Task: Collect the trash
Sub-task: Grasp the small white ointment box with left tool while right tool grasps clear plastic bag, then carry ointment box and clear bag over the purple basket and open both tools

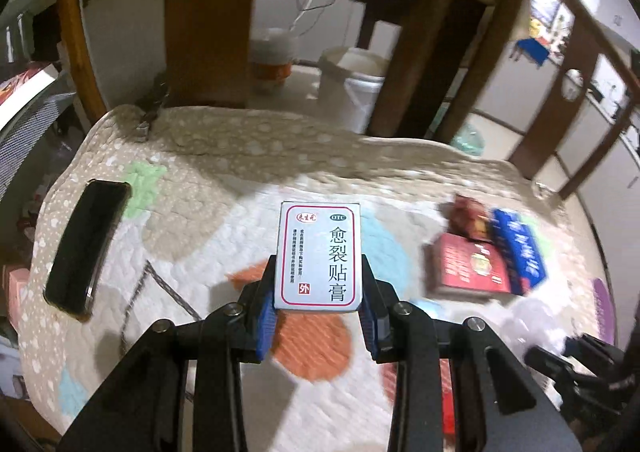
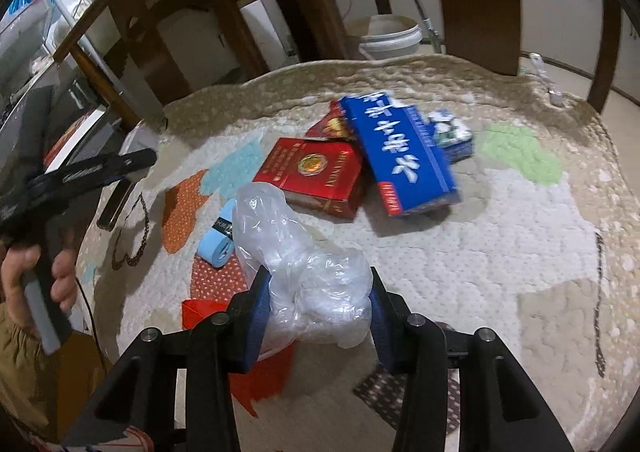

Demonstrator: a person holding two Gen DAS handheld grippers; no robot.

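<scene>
Nearest our lenses are the two grips. Our left gripper [image 1: 319, 284] has its blue pads pressed on the long sides of a flat grey medicine box [image 1: 320, 254], lifted clear of the quilted mat [image 1: 224, 156]. Our right gripper [image 2: 319, 302] is clamped around a crumpled clear plastic bag [image 2: 304, 264], jaws partly closed by its bulk.

Still to collect, near the mat's far edge, lie a red box [image 2: 316, 176], a blue box [image 2: 400, 152] leaning across it, and a small blue-and-white carton [image 2: 452, 132] just behind. A pale blue roll [image 2: 218, 240] sits beside the bag. A black phone [image 1: 86, 248] lies at the mat's left edge in the left view.

We judge these risks:
- The grey box is pinched only at its lower end, so a quick swing could pivot it out of the pads.
- The bag is slippery and springy; loose film hangs beyond the jaws and could snag the red box or drag the roll.
- The phone is no trash; we must not sweep it off.
</scene>
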